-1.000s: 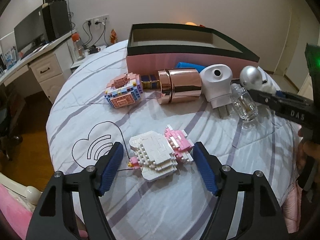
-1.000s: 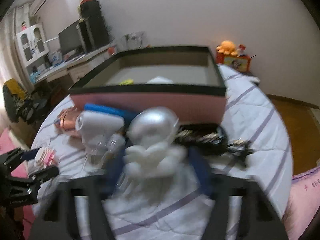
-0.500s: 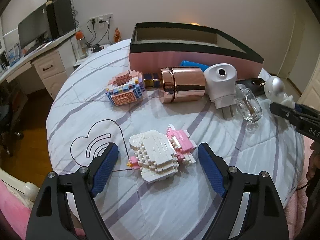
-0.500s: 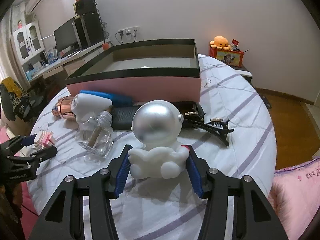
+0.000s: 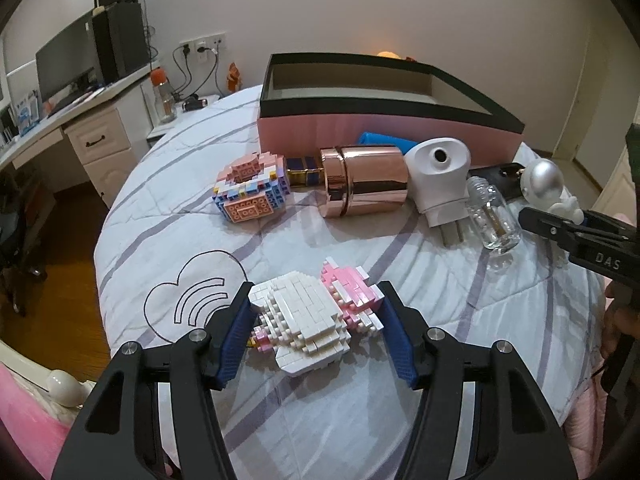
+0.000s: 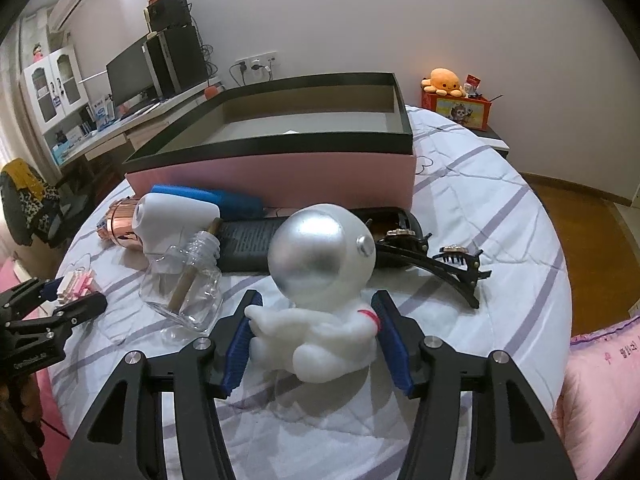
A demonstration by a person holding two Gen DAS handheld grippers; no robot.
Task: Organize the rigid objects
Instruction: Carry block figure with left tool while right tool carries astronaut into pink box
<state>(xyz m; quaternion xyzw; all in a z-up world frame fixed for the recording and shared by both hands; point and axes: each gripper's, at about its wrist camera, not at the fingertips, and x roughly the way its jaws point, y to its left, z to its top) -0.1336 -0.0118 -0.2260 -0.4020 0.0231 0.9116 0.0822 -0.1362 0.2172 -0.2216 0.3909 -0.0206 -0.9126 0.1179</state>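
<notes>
Left gripper (image 5: pixel 314 326), jaws just closing, clamped on white-pink brick model (image 5: pixel 314 314); right gripper (image 6: pixel 314 330) clamped on astronaut figure (image 6: pixel 320 280). Glass bottle (image 6: pixel 184 286), hair clips (image 6: pixel 448 264) flank astronaut; pink box (image 6: pixel 280 176) behind.

A white and pink brick-built figure (image 5: pixel 316 316) lay flat on the striped quilt at the near left. A white astronaut figurine (image 6: pixel 320 292) with a silver helmet sat upright at the near right. Between them and the open pink box (image 6: pixel 280 176) with a black rim at the far side lay, left to right, a pastel brick model (image 5: pixel 252 196), a rose-gold cylinder (image 5: pixel 364 186) on its side, a white plug-in device (image 5: pixel 438 178), a clear glass bottle (image 6: pixel 184 288) tipped over, and black hair clips (image 6: pixel 440 260).
</notes>
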